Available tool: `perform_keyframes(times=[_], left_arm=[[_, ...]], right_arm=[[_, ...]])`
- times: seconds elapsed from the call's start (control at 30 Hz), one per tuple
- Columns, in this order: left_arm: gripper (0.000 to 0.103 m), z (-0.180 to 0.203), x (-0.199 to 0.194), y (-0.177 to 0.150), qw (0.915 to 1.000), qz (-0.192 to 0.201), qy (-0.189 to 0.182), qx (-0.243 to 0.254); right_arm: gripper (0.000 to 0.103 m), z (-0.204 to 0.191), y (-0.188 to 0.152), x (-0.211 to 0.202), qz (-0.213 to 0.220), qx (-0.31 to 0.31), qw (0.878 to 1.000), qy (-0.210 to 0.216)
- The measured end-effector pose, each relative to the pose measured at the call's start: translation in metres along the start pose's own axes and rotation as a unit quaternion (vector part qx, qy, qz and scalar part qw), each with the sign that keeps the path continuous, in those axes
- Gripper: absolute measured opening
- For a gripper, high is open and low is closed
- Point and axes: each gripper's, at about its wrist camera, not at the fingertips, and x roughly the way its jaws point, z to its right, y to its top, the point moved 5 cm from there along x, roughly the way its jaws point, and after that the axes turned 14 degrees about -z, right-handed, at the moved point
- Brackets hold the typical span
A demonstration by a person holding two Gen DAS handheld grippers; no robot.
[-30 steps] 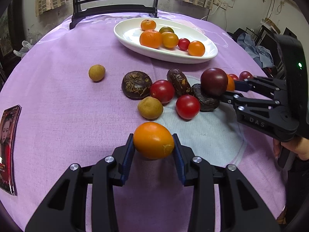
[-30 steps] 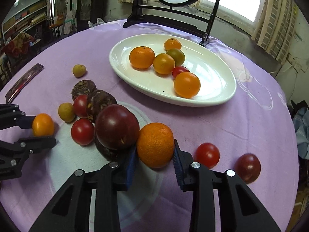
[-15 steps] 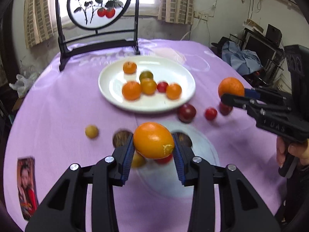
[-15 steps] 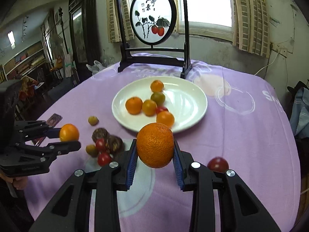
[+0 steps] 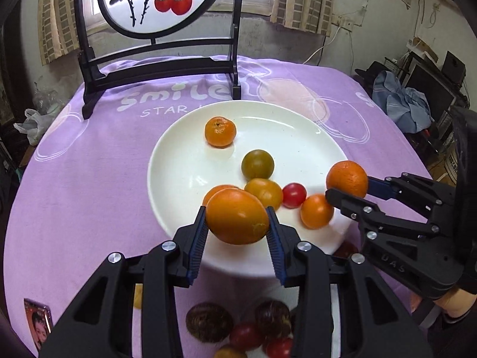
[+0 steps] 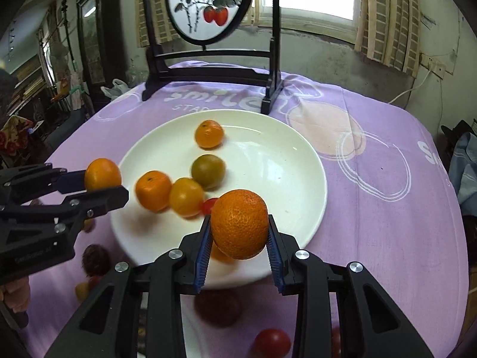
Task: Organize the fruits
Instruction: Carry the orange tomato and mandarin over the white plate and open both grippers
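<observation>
My left gripper (image 5: pixel 237 226) is shut on a smooth orange fruit (image 5: pixel 237 216), held above the near rim of the white plate (image 5: pixel 179 161). My right gripper (image 6: pixel 238 235) is shut on a dimpled tangerine (image 6: pixel 240 223), also over the plate's (image 6: pixel 286 179) near edge. Each gripper shows in the other's view: the right one (image 5: pixel 347 183) at the plate's right side, the left one (image 6: pixel 103 180) at its left side. On the plate lie several fruits: a tangerine (image 5: pixel 220 132), a greenish tomato (image 5: pixel 257 164), a yellow tomato (image 5: pixel 263 192), a red cherry tomato (image 5: pixel 294 195) and an orange one (image 5: pixel 316 211).
Loose fruit stays on the purple cloth in front of the plate: dark brown fruits (image 5: pixel 208 322), red tomatoes (image 5: pixel 246 335) and a dark plum (image 6: pixel 217 308). A black-framed round screen (image 5: pixel 158 0) stands behind the plate. A phone (image 5: pixel 37 320) lies at the near left.
Both grippers have lifted their fruit off the cloth and carried it forward to the plate. The plate now fills the middle of both views; the loose fruit has dropped to the bottom edge.
</observation>
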Motion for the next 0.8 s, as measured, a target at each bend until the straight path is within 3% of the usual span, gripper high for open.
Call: perform_keyframes(times=[0.1, 0.2, 0.23, 0.27, 0.33, 0.5, 0.57, 0.67, 0.8], left_arm=[[0.037, 0.0, 0.013, 0.019, 1.0, 0.001, 0.0, -0.009], [0.038, 0.005, 0.028, 0.04, 0.9999, -0.008, 0.009, -0.001], [0.044, 0.009, 0.033, 0.046, 0.9997, -0.013, 0.018, 0.01], [0.057, 0.011, 0.035, 0.05, 0.9992, -0.013, 0.035, 0.016], [0.07, 0.011, 0.031, 0.053, 0.9977, 0.002, 0.066, 0.018], [0.073, 0.013, 0.019, 0.037, 0.9975, 0.006, 0.065, 0.024], [0.08, 0.014, 0.013, 0.026, 0.9967, 0.014, 0.074, 0.029], [0.086, 0.012, 0.004, 0.01, 0.9962, 0.022, 0.081, 0.021], [0.087, 0.011, -0.002, -0.024, 0.998, 0.01, 0.061, 0.013]], right_arm=[[0.036, 0.008, 0.005, 0.011, -0.007, 0.013, 1.0, -0.008], [0.066, 0.013, 0.006, 0.011, 0.01, 0.022, 1.0, -0.014], [0.07, 0.014, 0.004, 0.007, 0.021, 0.026, 0.999, -0.022], [0.07, 0.014, 0.002, 0.005, 0.024, 0.025, 0.999, -0.023], [0.071, 0.014, -0.006, 0.001, 0.023, 0.022, 0.999, -0.014], [0.076, 0.022, -0.028, -0.008, 0.026, 0.036, 0.999, 0.003], [0.076, 0.027, -0.036, -0.014, 0.031, 0.047, 0.998, 0.006], [0.081, 0.032, -0.049, -0.027, 0.047, 0.053, 0.997, -0.016], [0.081, 0.04, -0.07, -0.038, 0.052, 0.06, 0.997, -0.025]])
